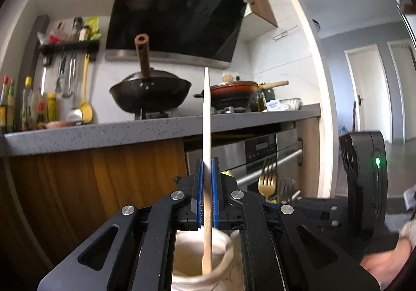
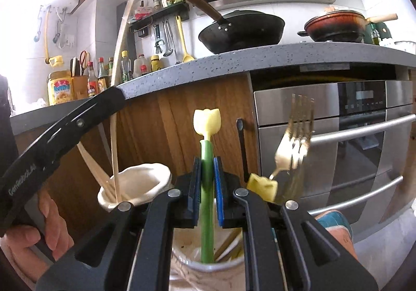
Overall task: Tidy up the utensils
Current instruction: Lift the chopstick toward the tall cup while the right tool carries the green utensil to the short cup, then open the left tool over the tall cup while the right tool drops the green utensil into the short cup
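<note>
Utensils are being sorted into two pale holders that sit side by side below the kitchen counter. A flat wooden spatula stands upright between the blue pads of the left gripper, which is clamped on it partway up; its long axis runs straight up and down, and its lower end already reaches into the cream holder directly beneath the jaws. From the right wrist view that same holder sits off to the left, with other wooden sticks leaning in it.

A green-stemmed utensil with a yellow tulip-shaped top is pinched in the right gripper, also upright, its lower end inside the second holder under that gripper. Gold forks and another yellow tulip top stick up just beside it.

Both held pieces look lined up over their holders, so the next move probably needs only a lowering along each long axis and then a release. The spatula's tall blade could tip sideways once freed.
</note>
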`<move>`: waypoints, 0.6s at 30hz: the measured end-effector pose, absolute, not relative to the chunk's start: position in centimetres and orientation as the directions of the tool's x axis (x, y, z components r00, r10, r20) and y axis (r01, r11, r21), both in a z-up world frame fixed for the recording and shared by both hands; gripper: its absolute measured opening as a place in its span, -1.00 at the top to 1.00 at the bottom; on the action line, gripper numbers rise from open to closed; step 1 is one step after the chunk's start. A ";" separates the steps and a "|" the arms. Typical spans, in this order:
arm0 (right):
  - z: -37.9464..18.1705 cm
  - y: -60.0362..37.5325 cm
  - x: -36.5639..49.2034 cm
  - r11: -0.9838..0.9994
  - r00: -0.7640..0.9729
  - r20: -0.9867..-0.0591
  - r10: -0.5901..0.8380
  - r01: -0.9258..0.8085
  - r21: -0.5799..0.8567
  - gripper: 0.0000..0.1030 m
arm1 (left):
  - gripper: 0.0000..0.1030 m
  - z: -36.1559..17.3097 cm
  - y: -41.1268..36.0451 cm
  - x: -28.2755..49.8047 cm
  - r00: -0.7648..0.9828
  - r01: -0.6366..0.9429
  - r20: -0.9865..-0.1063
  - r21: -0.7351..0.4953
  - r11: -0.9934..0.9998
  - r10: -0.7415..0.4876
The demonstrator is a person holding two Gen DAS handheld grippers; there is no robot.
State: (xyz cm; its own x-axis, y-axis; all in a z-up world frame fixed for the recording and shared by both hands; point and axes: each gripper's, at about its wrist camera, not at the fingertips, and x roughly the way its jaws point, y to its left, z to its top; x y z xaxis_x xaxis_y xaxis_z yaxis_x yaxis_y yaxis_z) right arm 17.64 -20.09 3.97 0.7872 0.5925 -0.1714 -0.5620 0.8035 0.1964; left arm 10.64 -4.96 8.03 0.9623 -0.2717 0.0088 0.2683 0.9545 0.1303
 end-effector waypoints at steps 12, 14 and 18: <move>3.5 -22.5 15.3 0.803 0.789 -0.171 0.590 -0.552 0.224 0.81 | 0.87 6.6 -3.7 8.9 0.950 0.287 -0.144 0.060 0.956 -0.276; 3.2 -22.5 14.9 0.809 0.791 -0.182 0.584 -0.548 0.213 0.81 | 0.87 6.5 -3.2 9.0 0.945 0.287 -0.174 0.030 0.958 -0.277; 2.6 -22.3 14.8 0.820 0.790 -0.223 0.571 -0.535 0.203 0.81 | 0.87 6.2 -2.3 9.2 0.932 0.284 -0.223 -0.040 0.958 -0.285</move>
